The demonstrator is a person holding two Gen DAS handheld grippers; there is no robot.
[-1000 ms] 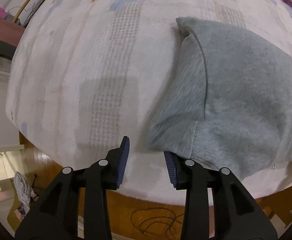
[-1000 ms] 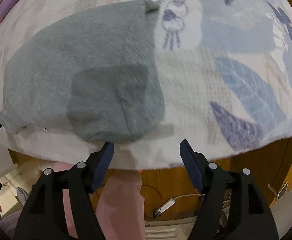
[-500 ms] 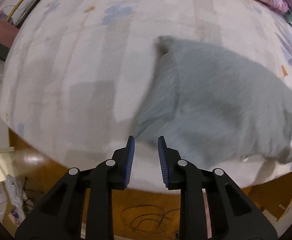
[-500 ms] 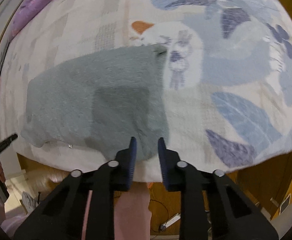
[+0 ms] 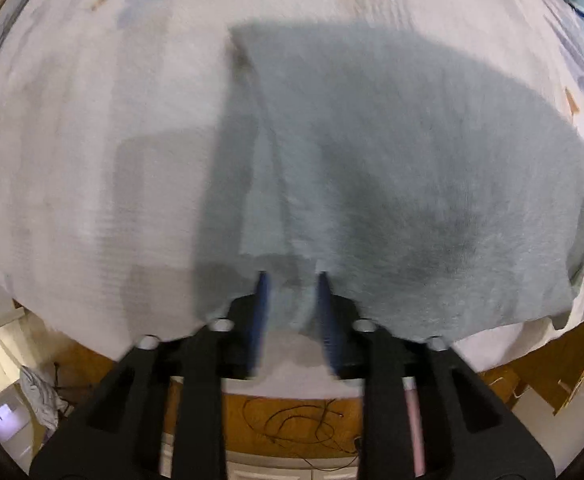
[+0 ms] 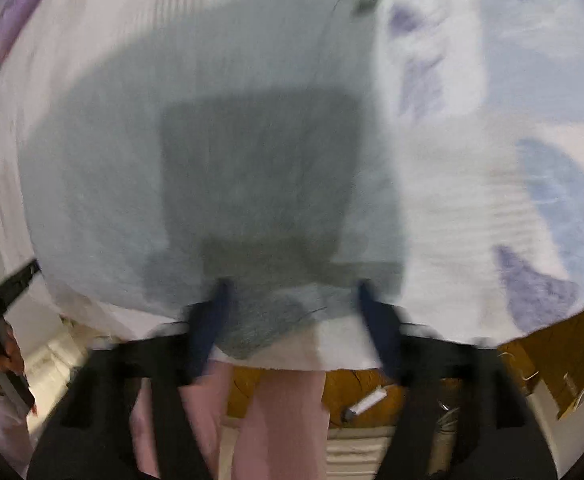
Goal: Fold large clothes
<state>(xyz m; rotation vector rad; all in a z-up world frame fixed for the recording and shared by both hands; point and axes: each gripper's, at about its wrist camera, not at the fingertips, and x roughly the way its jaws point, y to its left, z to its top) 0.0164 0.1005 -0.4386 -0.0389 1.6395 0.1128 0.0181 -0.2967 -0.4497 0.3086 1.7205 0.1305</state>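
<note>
A folded grey garment (image 5: 392,168) lies spread on the patterned bedspread (image 5: 71,140) at the near edge of the bed, its hem reaching the bed's wooden side. The left gripper (image 5: 291,292) has its blue jaws slightly parted around the garment's near-left corner, cloth bunched between them, though motion blur leaves unclear whether they grip it. The right gripper (image 6: 292,300) holds its jaws spread wide on either side of the near-right hem, the grey cloth (image 6: 211,160) sagging between them over the bed's edge.
</note>
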